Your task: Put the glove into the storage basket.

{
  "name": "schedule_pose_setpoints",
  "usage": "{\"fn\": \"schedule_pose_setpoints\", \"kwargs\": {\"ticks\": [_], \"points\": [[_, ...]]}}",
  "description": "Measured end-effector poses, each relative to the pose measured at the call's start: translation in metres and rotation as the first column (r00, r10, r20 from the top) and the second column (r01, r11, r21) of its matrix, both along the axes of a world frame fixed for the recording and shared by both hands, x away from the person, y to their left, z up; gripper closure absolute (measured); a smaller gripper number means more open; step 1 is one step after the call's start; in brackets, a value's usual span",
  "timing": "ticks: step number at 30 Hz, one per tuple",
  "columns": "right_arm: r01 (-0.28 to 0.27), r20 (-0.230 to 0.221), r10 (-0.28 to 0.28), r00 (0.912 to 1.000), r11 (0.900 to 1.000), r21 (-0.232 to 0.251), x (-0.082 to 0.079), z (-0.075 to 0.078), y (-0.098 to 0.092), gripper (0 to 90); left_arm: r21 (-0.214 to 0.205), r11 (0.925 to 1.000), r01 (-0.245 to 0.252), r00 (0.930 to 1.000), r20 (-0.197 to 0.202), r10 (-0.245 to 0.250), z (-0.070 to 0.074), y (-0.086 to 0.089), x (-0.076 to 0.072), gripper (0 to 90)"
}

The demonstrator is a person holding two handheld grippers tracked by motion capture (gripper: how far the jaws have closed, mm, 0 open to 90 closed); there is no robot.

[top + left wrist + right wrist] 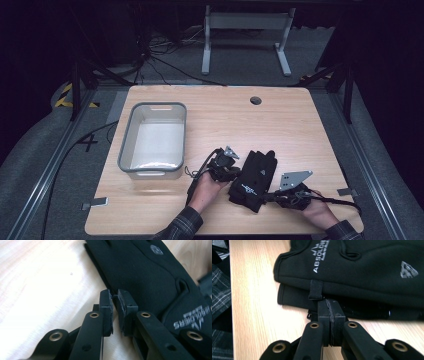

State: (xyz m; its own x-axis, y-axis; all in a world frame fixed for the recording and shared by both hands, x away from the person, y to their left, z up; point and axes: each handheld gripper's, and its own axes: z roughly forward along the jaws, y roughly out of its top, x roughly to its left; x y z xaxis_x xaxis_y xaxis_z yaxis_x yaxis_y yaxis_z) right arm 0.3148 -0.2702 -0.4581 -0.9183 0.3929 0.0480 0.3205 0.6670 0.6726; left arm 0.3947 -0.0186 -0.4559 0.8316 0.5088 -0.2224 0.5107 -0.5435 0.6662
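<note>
Both tongs work at the black gloves (pixel 254 180), a stacked pair lying flat on the wooden surface (pixel 280 127) near its front edge, between the person's two hands. Left tongs (pixel 114 295) are nearly together, a thin fold of the glove's side edge pinched between the pads. Right tongs (pixel 329 305) are pressed fully together at the cuff end, just below the small pull loop (pixel 315 289); whether any fabric is caught between them cannot be told. A grey plastic bin (pixel 154 140) stands well apart, toward the surface's left side.
</note>
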Motion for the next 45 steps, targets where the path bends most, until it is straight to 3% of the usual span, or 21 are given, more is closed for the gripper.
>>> {"fn": "schedule_pose_setpoints", "kwargs": {"ticks": [6,8,12,14,19,26,35,41,45], "points": [[-0.005,0.022,0.005,0.9997,1.0000,0.000,0.000,0.000,0.008,90.0,-0.007,1.0000,-0.005,0.9998,0.019,0.005,0.006,0.004,0.008,81.3],[0.017,0.042,-0.017,0.9990,0.9999,-0.001,-0.001,0.003,0.003,89.7,-0.023,0.9996,-0.015,0.9998,0.015,0.015,0.008,0.008,0.008,79.1],[0.087,0.062,-0.088,0.9942,0.9961,0.015,0.001,0.007,-0.013,78.5,-0.035,0.9993,-0.012,0.9996,0.023,0.013,0.014,0.010,0.008,68.0],[0.126,0.079,-0.125,0.9891,0.9921,-0.008,0.002,0.007,-0.020,71.0,-0.061,0.9980,-0.015,0.9996,0.024,0.016,0.017,0.009,0.008,62.4],[0.233,0.072,-0.233,0.9699,0.9725,0.011,0.011,0.005,-0.046,52.5,-0.077,0.9970,0.007,1.0000,-0.007,-0.007,0.017,-0.001,0.009,45.8],[0.315,0.119,-0.312,0.9426,0.9490,-0.008,0.019,0.003,-0.061,38.5,-0.043,0.9986,0.032,0.9994,-0.013,-0.033,0.011,-0.020,0.008,33.3],[0.343,0.115,-0.343,0.9324,0.9392,0.015,0.024,-0.003,-0.069,34.0,0.001,0.9991,0.041,0.9988,-0.024,-0.041,-0.002,-0.033,0.002,30.5],[0.342,0.121,-0.342,0.9319,0.9394,0.019,0.027,-0.005,-0.067,32.7,0.027,0.9991,0.032,0.9995,0.007,-0.032,-0.004,-0.036,-0.002,28.3],[0.346,0.136,-0.347,0.9280,0.9376,0.031,0.028,-0.007,-0.067,30.7,0.028,0.9988,0.040,0.9991,0.008,-0.041,-0.003,-0.037,-0.004,32.7]]}}
